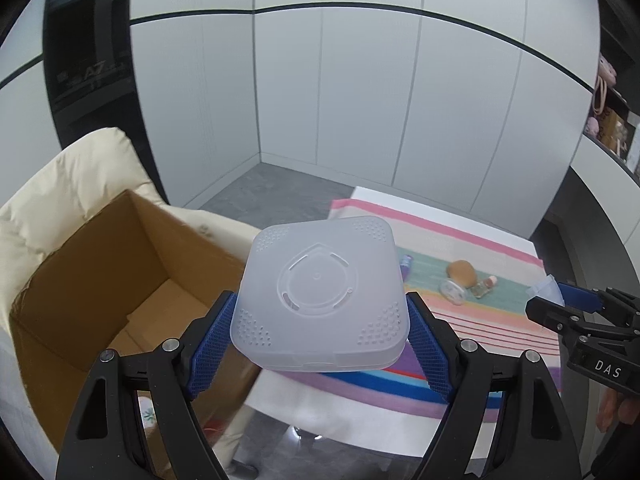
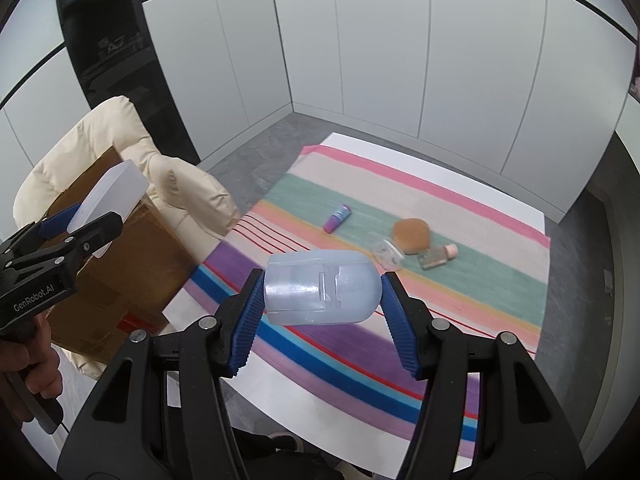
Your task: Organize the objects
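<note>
Left gripper (image 1: 320,320) clamps a frosted square box (image 1: 320,296), hiding part of the striped cloth (image 1: 460,248); right gripper (image 2: 322,292) grips a translucent, possibly plastic case (image 2: 320,288).

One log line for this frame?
left tool: holds square lid | right tool: holds translucent case | cardboard box: open

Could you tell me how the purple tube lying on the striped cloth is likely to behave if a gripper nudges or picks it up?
The purple tube lies on its side and looks round, so a nudge across it would probably roll it along the cloth. It looks small, so likely light. Its surface seems smooth; the pads may slip unless they close squarely across it.
</note>
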### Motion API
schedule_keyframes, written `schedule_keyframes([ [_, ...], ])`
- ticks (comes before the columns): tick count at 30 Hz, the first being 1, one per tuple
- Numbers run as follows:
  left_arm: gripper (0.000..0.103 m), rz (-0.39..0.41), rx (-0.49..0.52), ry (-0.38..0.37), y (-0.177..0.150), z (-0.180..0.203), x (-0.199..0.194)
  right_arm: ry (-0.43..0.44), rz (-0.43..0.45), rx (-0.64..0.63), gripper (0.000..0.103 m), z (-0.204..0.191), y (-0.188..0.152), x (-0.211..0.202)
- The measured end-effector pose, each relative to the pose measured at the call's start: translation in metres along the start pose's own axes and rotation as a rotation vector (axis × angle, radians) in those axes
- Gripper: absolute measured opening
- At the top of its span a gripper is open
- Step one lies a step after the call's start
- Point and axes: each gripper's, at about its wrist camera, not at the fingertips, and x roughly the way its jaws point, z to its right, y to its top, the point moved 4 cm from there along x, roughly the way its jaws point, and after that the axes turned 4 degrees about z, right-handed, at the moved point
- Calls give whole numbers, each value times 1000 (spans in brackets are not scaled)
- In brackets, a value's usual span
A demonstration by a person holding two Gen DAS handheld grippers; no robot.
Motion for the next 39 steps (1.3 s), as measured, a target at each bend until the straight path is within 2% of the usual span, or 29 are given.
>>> schedule_keyframes([
  [18, 83, -16, -100, 145, -19, -95, -15, 105, 4, -109, 60, -91, 16, 24],
  [31, 83, -24, -121, 193, -34, -134, -24, 172, 7, -189, 60, -156, 17, 31],
  [32, 84, -13, -123, 187, -34, -135, -27, 175, 8, -192, 60, -159, 17, 31],
  [34, 93, 3, -134, 163, -35, -139, -31, 185, 10, -201, 60, -168, 18, 31],
  [36, 102, 19, -140, 187, -36, -144, -37, 192, 12, -206, 60, -176, 19, 31],
  [39, 103, 23, -158, 219, -41, -154, -45, 206, 12, -216, 60, -188, 20, 33],
])
